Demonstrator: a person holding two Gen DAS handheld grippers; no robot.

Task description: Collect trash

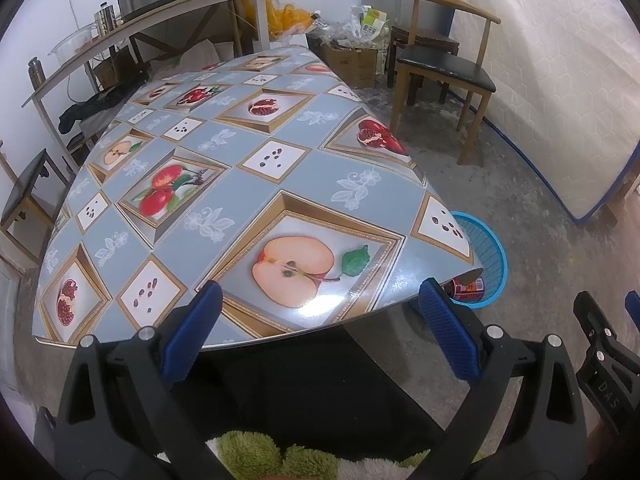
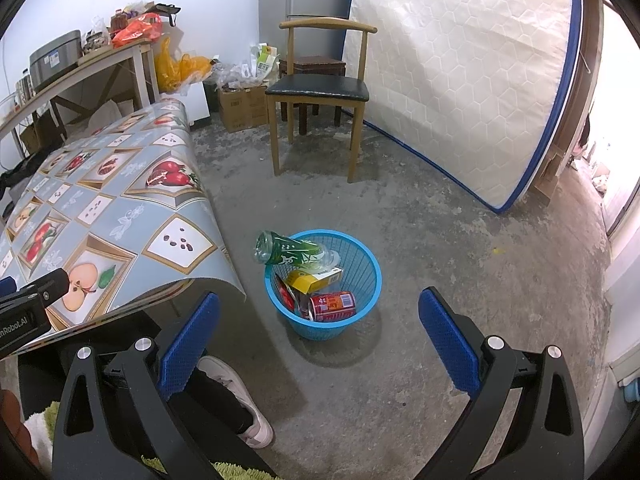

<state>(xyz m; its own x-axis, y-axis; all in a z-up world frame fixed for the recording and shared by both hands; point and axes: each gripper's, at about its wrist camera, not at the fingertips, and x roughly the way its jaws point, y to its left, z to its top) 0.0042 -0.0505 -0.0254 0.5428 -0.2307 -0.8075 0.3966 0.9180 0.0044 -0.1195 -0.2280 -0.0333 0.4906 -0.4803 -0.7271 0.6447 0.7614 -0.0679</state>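
Observation:
A blue mesh wastebasket (image 2: 362,280) stands on the concrete floor beside the table's corner. Inside lie a red can (image 2: 332,305), a yellow box (image 2: 314,278) and a red wrapper. A green-labelled plastic bottle (image 2: 290,252) rests tilted across its rim. My right gripper (image 2: 320,340) is open above the floor, just short of the basket, with nothing between its fingers. My left gripper (image 1: 320,332) is open over the table's near edge, also with nothing in it. In the left wrist view the basket (image 1: 494,256) and the can (image 1: 468,287) peek out past the table corner.
The table (image 1: 248,184) carries a fruit-print cloth with no objects on it. A wooden chair (image 2: 320,92) and a leaning mattress (image 2: 460,80) stand beyond the basket. A cluttered shelf (image 1: 160,12) and boxes line the back wall. A person's shoe (image 2: 240,400) is by the right gripper.

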